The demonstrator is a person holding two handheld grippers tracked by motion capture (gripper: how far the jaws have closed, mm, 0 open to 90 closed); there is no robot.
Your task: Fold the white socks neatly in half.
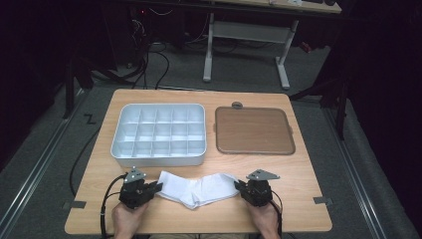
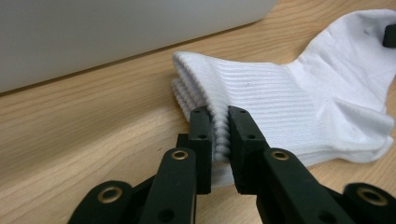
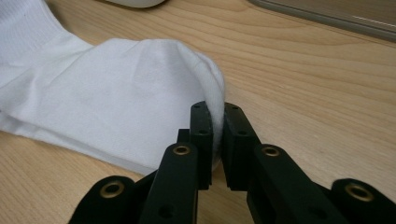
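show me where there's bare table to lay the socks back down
Bare wood runs along the near edge of the table and down both its side margins, beside the divided tray and the brown lid. The far half is crowded by those two. The white socks span the near middle, pinched by the left hand-held gripper and right hand-held gripper.

Ahead of me the white plastic compartment tray (image 1: 158, 133) blocks the left half of the light wooden table (image 1: 298, 174), the flat brown lid (image 1: 254, 130) the right. I could pass through the narrow gap between them, or along the bare strips at both table edges.
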